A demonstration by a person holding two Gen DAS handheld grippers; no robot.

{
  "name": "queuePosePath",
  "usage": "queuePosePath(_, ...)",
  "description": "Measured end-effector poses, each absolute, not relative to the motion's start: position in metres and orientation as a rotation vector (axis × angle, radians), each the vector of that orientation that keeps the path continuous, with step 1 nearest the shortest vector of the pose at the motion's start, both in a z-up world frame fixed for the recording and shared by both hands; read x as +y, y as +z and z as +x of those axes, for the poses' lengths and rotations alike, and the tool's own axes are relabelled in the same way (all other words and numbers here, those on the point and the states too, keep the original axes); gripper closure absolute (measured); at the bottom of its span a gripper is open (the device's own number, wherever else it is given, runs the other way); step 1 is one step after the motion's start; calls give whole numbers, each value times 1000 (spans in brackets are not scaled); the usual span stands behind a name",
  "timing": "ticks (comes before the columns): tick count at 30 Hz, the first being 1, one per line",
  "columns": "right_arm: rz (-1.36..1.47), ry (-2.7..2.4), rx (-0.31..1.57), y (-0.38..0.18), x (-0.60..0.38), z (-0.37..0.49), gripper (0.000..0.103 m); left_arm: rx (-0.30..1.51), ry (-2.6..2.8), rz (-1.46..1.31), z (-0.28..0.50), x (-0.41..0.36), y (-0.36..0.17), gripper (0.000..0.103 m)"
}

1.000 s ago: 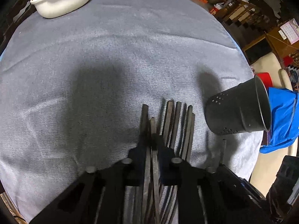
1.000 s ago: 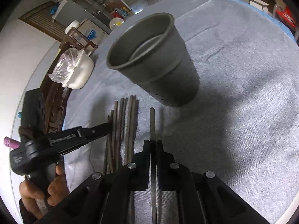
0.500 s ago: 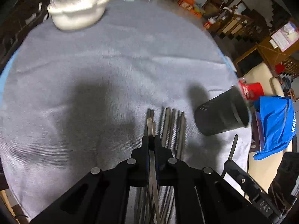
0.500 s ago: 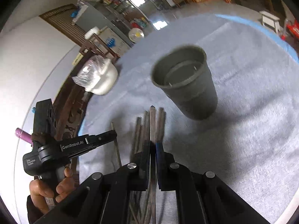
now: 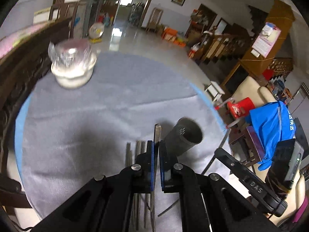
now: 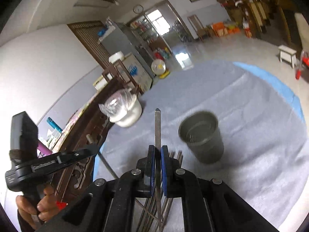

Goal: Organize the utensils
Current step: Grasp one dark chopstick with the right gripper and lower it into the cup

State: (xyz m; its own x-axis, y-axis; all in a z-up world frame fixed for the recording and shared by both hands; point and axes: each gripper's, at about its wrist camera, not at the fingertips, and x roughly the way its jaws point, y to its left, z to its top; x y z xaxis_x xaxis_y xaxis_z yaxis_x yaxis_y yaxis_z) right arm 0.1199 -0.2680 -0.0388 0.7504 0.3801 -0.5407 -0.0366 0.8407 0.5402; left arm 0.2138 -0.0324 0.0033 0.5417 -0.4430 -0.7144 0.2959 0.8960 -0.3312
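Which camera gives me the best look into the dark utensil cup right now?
Right wrist: the cup stands unobstructed, its open mouth and inside visible. Left wrist shows the cup mostly from the side, partly behind the left gripper.

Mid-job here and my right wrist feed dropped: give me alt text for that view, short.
The right gripper has its jaws shut on one thin metal chopstick that sticks out ahead, above a grey tablecloth. A dark grey holder cup stands upright just right of it, more chopsticks lie on the cloth, and a white pot sits farther back left. At far left, a hand holds the left gripper.
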Motion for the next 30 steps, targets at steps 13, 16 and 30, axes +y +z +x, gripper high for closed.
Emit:
queuePosePath(13, 409, 151, 457, 56, -292, 146, 96, 700, -469, -143, 229, -68, 99, 98)
queuePosePath(16, 368, 108, 402, 75, -298, 152, 96, 641, -465, -156, 236, -77, 119, 98)
queuePosePath(30, 317, -11, 389, 51, -310, 193, 96, 652, -426, -196, 265, -118, 82, 98)
